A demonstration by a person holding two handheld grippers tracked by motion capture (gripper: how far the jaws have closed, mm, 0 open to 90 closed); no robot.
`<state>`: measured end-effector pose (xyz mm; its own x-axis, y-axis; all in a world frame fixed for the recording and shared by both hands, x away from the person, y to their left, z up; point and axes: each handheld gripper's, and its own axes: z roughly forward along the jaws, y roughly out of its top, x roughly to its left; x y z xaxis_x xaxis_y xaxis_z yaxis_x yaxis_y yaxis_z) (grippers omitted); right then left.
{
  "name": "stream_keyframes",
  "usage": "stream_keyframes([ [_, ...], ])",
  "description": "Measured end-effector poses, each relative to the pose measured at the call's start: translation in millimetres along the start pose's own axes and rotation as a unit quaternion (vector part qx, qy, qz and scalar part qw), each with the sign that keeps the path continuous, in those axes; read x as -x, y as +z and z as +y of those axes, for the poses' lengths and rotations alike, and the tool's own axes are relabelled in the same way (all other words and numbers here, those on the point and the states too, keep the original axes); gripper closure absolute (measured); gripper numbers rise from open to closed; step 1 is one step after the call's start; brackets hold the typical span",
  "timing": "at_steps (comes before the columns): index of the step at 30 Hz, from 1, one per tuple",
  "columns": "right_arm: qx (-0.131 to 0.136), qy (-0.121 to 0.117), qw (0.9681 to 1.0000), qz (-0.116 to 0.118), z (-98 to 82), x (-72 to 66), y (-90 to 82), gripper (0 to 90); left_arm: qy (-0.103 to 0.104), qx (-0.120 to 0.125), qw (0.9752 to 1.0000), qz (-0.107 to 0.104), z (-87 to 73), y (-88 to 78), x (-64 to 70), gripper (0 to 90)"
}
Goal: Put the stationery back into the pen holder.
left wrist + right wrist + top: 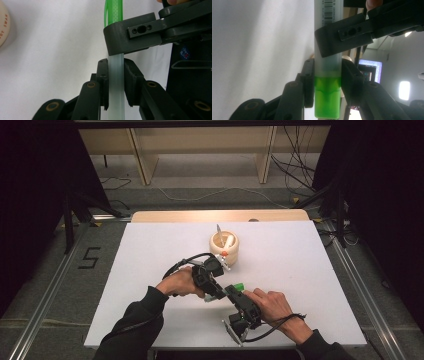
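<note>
Both grippers on the highlighter [239, 287] just in front of the wooden holder [224, 247]: left gripper [116, 82] clamps the translucent barrel, right gripper [327, 82] clamps the green cap, so pull straight along the axis, no twisting.

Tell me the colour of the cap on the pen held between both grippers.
Bright translucent green; the cap shows best in the right gripper view.
</note>
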<state>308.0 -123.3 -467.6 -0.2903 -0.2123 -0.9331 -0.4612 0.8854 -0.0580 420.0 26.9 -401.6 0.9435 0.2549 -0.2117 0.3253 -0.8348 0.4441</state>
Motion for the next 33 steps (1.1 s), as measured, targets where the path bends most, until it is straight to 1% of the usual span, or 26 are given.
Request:
stream_keyframes([
  [2,0.004,0.003,1.0,-0.003,-0.4,0.4,0.5,65.7,0.0,0.001,1.0,-0.001,-0.4,-0.2,-0.4,76.5],
  [3,0.003,0.005,1.0,-0.002,-0.8,1.2,0.6,62.5,0.001,-0.001,1.0,-0.003,-0.3,0.0,-0.4,76.6],
  [4,0.0,0.011,0.9999,-0.002,-1.3,1.9,0.9,56.1,-0.001,0.001,1.0,-0.002,-0.5,0.6,0.5,76.6],
  [5,-0.007,0.015,0.9999,-0.003,-1.9,3.3,0.9,53.2,-0.001,0.001,1.0,-0.001,-0.4,0.5,0.6,76.6],
  [6,-0.006,0.019,0.9998,-0.007,-3.3,4.0,0.7,51.6,-0.002,0.001,1.0,0.001,-0.3,0.2,0.6,76.6],
  [7,-0.007,0.021,0.9997,-0.004,-4.3,5.1,0.1,49.5,-0.001,0.002,1.0,0.001,-0.4,-0.4,0.0,76.6],
  [9,-0.009,0.024,0.9996,-0.011,-6.2,6.1,-0.2,43.5,-0.007,0.008,0.9999,0.0,-1.6,-2.1,-1.2,76.6],
  [11,-0.009,0.034,0.9993,-0.012,-8.0,7.0,-1.1,40.7,-0.01,0.011,0.9999,0.004,-3.4,-4.8,-2.5,76.7],
  [12,-0.01,0.032,0.9993,-0.015,-8.8,8.3,-1.6,38.8,-0.011,0.014,0.9998,0.004,-4.2,-6.4,-2.9,76.6],
  [13,-0.012,0.035,0.9992,-0.017,-9.5,9.1,-1.9,37.5,-0.011,0.015,0.9998,0.003,-4.8,-8.1,-3.4,76.7],
  [14,-0.009,0.042,0.9988,-0.023,-10.5,9.9,-1.5,36.6,-0.017,0.02,0.9996,0.006,-5.5,-9.1,-2.7,76.7],
  [15,-0.013,0.049,0.9985,-0.022,-11.3,11.2,-1.9,36.1,-0.016,0.02,0.9996,0.007,-6.1,-10.8,-3.8,76.7],
  [17,-0.015,0.069,0.9972,-0.024,-13.1,13.6,-2.2,34.0,-0.021,0.025,0.9995,0.007,-7.8,-12.3,-4.7,76.7],
  [18,-0.016,0.085,0.9958,-0.029,-13.7,14.6,-2.1,32.9,-0.019,0.024,0.9995,0.006,-8.6,-13.5,-6.2,76.7],
  [19,-0.016,0.099,0.9946,-0.028,-14.7,16.3,-2.1,32.3,-0.022,0.027,0.9994,0.008,-9.3,-14.1,-6.8,76.6],
  [21,-0.017,0.127,0.9915,-0.024,-16.6,19.9,-2.5,31.8,-0.026,0.03,0.9991,0.011,-10.9,-16.0,-8.4,76.6],
  [23,-0.018,0.149,0.9886,-0.016,-19.0,23.6,-3.5,30.3,-0.034,0.039,0.9985,0.014,-12.2,-17.3,-9.0,76.7],
  [25,-0.014,0.187,0.9822,-0.003,-21.8,26.7,-4.6,29.7,-0.037,0.05,0.9979,0.017,-13.4,-19.6,-10.9,76.6],
  [26,-0.013,0.211,0.9773,0.003,-23.4,27.0,-5.0,29.3,-0.037,0.054,0.9976,0.02,-13.9,-20.6,-11.8,76.6],
  [27,-0.012,0.225,0.9742,0.008,-25.3,28.4,-4.9,28.8,-0.039,0.056,0.9974,0.023,-14.6,-21.8,-12.8,76.7],
  [28,-0.015,0.242,0.97,0.011,-27.0,28.8,-5.3,28.6,-0.045,0.062,0.9968,0.024,-15.4,-22.6,-13.3,76.6],
  [29,-0.012,0.254,0.967,0.015,-29.4,29.8,-5.2,28.2,-0.045,0.067,0.9964,0.027,-16.1,-23.5,-14.2,76.6],
  [30,-0.01,0.27,0.9625,0.021,-31.7,30.8,-5.3,27.8,-0.048,0.074,0.9956,0.032,-16.9,-24.2,-14.8,76.6],
  [31,-0.005,0.293,0.9558,0.027,-33.7,31.6,-5.0,27.4,-0.053,0.078,0.9949,0.034,-17.4,-25.1,-15.5,76.6],
  [32,-0.007,0.31,0.9499,0.034,-35.7,32.7,-5.9,27.4,-0.055,0.081,0.9945,0.036,-18.0,-26.3,-16.6,76.6],
  [33,-0.002,0.33,0.9434,0.035,-37.5,33.6,-5.7,27.1,-0.059,0.09,0.9934,0.038,-18.7,-27.0,-17.4,76.6],
])
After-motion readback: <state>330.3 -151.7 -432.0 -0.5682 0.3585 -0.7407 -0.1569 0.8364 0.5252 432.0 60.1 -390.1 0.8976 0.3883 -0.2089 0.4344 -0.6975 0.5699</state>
